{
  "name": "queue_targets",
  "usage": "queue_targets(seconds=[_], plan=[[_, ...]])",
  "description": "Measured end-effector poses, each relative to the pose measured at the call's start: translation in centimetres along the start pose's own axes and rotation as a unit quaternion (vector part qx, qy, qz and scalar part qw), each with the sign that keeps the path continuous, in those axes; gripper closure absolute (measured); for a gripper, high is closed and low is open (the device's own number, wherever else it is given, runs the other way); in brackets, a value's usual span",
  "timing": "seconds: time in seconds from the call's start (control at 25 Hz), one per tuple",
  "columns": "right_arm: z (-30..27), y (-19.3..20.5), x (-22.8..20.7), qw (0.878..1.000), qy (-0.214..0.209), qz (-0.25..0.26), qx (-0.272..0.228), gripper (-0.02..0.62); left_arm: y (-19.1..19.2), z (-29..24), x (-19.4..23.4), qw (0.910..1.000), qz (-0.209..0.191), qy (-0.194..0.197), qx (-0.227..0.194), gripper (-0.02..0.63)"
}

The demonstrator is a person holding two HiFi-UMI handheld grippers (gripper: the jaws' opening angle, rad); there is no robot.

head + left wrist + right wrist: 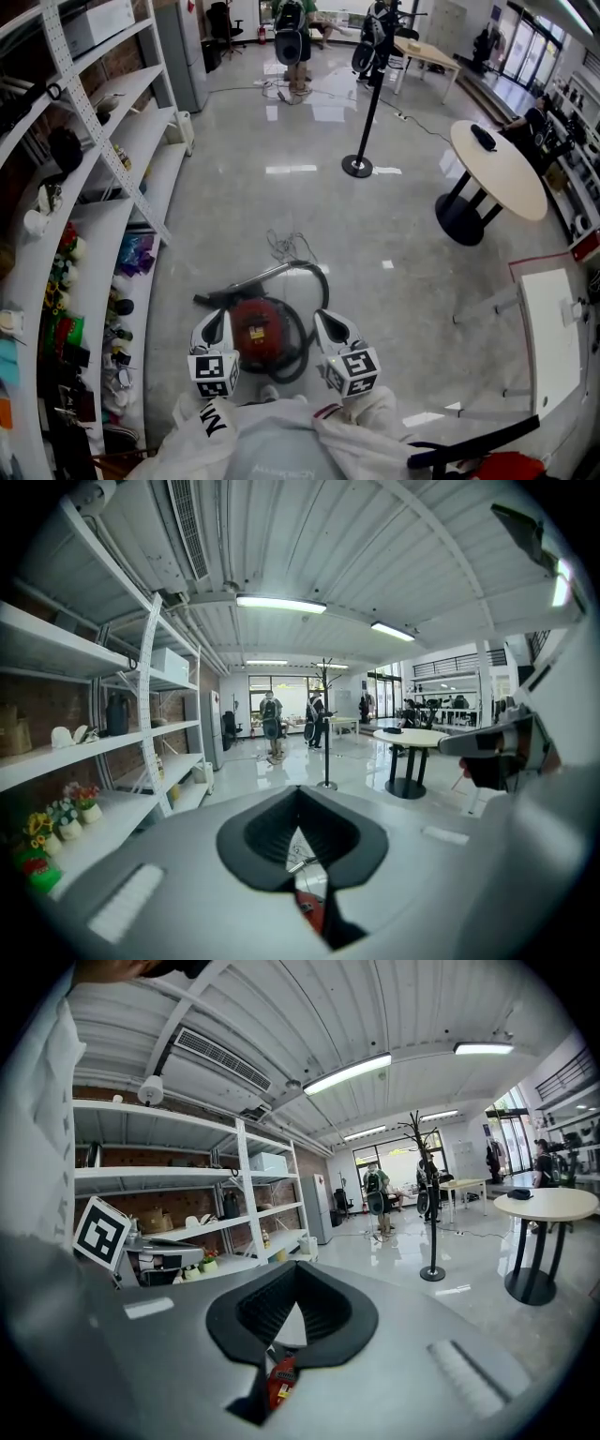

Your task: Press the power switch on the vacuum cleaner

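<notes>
Head view puts the red vacuum cleaner (255, 328) on the floor (394, 225), below and between our left claw (217, 321) and right claw (326, 321), both closed on nothing. We cannot pick out its switch, so a blind poke risks hitting the hose (307, 349) instead.

I am noting the floor (309, 216) as hard and glossy, throwing back the ceiling lights. The vacuum cleaner (255, 328) body is showing shiny red plastic, and its hose (302, 356) is looking matt black. My left claw (300, 855) and right claw (286, 1344) are presenting smooth matt grey plastic with a ribbed matt black lining. My sleeves (361, 422) are reading as white cloth.
</notes>
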State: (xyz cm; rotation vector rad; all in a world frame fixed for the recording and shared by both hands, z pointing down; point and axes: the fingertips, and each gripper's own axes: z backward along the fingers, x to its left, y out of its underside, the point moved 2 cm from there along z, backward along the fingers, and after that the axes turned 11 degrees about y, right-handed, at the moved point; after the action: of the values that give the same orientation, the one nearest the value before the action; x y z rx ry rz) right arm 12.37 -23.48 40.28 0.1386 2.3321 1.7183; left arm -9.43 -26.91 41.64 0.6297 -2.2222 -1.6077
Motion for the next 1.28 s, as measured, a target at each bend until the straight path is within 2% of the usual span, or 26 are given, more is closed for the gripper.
queue_targets(seconds=[0.2,0.8,1.08,1.28], plan=[[0.5,-0.5,0.0,1.000,-0.003,0.000,-0.008,0.595,-1.1,0.9,-0.4,0.9998,-0.008,-0.006,-0.017,0.606],[3.4,1.5,-0.7,1.000,-0.012,-0.003,-0.001,0.595,-0.3,4.0,-3.9,0.9995,-0.019,-0.017,-0.016,0.606],[4.4,1.3,0.0,1.000,-0.011,0.005,-0.010,0.595,-0.2,5.2,-4.1,0.9994,-0.019,-0.015,-0.024,0.606],[7.1,2.1,1.9,1.000,-0.011,0.007,-0.006,0.595,0.6,8.0,-4.7,0.9995,-0.017,-0.009,-0.027,0.606]])
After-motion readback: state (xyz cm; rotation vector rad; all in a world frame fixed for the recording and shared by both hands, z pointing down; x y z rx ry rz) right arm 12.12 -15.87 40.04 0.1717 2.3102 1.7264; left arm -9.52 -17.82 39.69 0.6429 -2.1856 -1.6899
